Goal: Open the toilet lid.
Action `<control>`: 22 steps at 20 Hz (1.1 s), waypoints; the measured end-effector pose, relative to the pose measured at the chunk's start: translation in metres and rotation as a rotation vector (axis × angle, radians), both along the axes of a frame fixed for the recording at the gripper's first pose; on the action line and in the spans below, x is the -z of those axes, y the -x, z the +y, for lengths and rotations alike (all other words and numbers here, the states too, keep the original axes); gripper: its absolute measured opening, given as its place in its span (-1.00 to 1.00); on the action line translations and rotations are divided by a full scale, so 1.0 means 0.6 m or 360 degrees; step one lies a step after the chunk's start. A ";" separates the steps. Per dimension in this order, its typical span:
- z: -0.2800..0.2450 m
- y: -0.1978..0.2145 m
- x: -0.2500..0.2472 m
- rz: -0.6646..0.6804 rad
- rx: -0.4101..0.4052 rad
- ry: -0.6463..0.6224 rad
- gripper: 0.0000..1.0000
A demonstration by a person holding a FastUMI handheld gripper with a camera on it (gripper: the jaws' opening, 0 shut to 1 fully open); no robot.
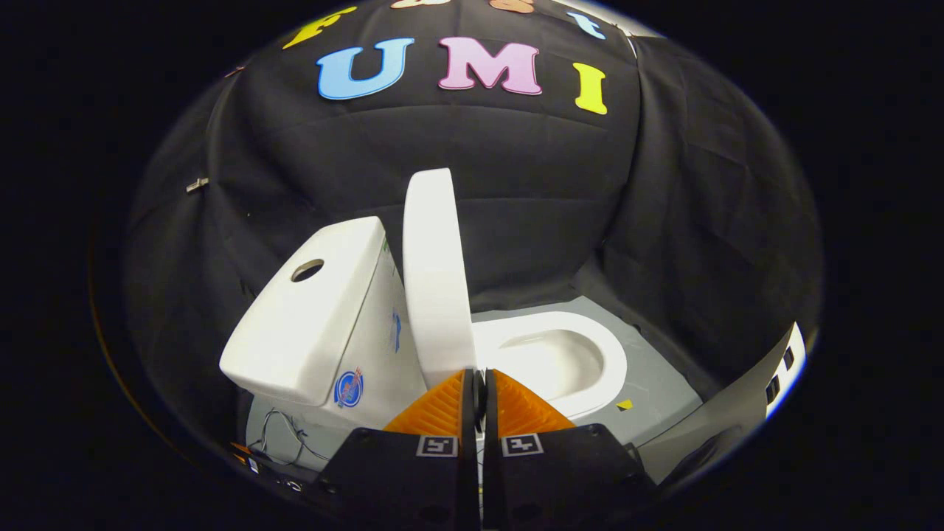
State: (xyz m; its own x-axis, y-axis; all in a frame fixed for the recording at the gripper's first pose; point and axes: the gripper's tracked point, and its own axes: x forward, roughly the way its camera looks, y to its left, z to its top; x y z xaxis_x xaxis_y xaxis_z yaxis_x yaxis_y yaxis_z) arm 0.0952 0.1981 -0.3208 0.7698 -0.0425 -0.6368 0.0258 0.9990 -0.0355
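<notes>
You held the gripper (479, 380) low and level, pointed at the toilet from its side, with the two fingers drawn together so that only a thin slit showed between their tips; nothing was pinched between them. The toilet lid (435, 273) stood raised, nearly upright, its lower edge just ahead of the fingertips and touching or almost touching them; I cannot tell which. The lid leaned back toward the cistern (310, 310) on the left. The open bowl (560, 354) lay just beyond the fingers to the right, on the grey floor (656, 398).
</notes>
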 end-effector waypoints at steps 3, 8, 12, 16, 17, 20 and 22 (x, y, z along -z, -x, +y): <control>0.036 0.011 0.003 -0.0015 -0.0056 0.0067 -0.83; 0.084 0.015 0.013 -0.0060 -0.0154 0.0148 -0.77; 0.100 0.024 0.009 -0.0079 -0.0187 0.0194 -0.77; 0.104 0.025 0.008 -0.0081 -0.0198 0.0206 -0.77; 0.104 0.024 0.011 -0.0081 -0.0201 0.0200 -0.77; 0.106 0.026 0.004 -0.0089 -0.0237 0.0139 -0.74; 0.119 0.025 0.010 -0.0080 -0.0292 0.0096 -0.59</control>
